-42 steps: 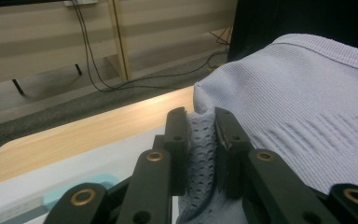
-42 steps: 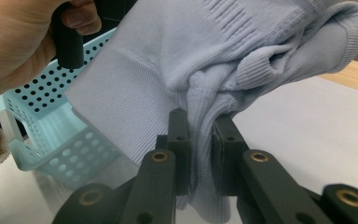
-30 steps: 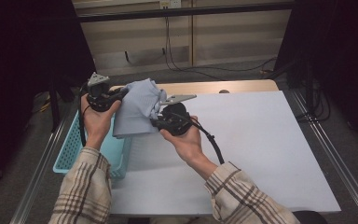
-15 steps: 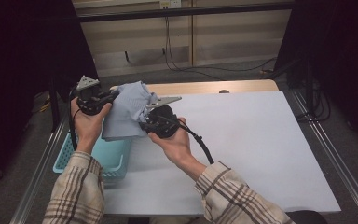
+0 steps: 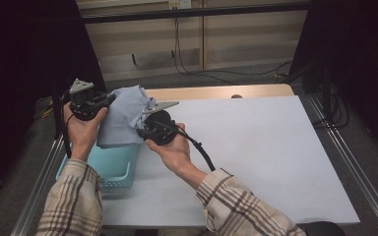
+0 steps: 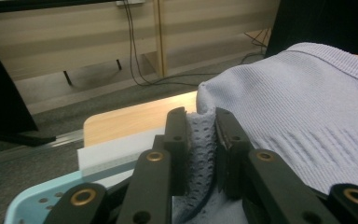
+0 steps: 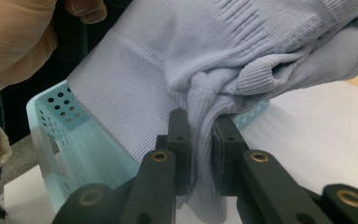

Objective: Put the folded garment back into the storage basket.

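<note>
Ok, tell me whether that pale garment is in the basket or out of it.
Out. The garment hangs bunched above the blue basket, held up by the left gripper and right gripper, both shut on its fabric.

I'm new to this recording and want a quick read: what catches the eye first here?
A pale lilac knit garment is held up between both grippers, above a light blue basket at the table's left edge. The left gripper and the right gripper are each clamped on a fold of it. The white table top stretches away to the right.
</note>
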The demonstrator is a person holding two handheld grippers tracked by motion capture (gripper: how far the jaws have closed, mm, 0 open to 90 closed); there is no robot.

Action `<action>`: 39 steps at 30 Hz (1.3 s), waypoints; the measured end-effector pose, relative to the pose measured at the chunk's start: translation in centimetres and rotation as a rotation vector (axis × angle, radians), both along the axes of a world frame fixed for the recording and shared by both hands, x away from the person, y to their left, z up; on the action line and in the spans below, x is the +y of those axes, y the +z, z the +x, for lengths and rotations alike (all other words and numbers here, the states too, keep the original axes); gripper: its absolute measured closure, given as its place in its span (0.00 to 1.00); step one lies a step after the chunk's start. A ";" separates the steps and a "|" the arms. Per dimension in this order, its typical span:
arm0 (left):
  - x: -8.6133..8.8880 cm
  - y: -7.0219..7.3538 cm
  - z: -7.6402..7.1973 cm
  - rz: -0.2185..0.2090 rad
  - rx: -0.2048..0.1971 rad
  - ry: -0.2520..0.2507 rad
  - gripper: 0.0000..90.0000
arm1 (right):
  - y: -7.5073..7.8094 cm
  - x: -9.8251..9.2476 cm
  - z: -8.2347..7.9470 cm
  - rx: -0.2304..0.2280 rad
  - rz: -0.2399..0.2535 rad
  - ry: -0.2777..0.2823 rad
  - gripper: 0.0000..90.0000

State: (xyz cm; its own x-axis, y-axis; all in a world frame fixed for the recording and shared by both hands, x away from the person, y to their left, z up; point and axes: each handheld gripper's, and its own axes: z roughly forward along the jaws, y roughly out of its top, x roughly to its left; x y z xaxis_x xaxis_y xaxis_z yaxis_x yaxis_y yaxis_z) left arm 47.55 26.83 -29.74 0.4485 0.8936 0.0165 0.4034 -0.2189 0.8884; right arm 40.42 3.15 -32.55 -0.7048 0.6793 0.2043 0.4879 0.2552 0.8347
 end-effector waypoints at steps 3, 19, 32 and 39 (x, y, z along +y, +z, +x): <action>0.5 0.0 0.0 0.004 0.001 0.008 0.86 | 0.0 0.6 0.1 0.000 -0.002 0.001 0.89; 2.1 -0.1 0.2 0.020 0.005 0.046 0.86 | 0.0 2.9 0.6 -0.011 -0.026 0.009 0.89; 4.3 -0.9 0.5 -0.004 0.017 0.074 0.86 | -0.5 5.2 1.0 -0.011 -0.051 0.013 0.89; 5.4 -1.1 0.7 0.018 0.028 0.082 0.86 | -0.8 6.5 1.2 -0.002 -0.051 0.020 0.89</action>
State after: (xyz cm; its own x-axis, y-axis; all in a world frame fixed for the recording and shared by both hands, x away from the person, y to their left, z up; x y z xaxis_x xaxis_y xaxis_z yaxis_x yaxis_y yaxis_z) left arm 48.22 32.27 -30.85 0.3748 0.9269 0.0216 0.4448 -0.2002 0.8729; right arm 41.60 9.65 -33.31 -0.7187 0.6748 0.1678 0.4804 0.3075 0.8214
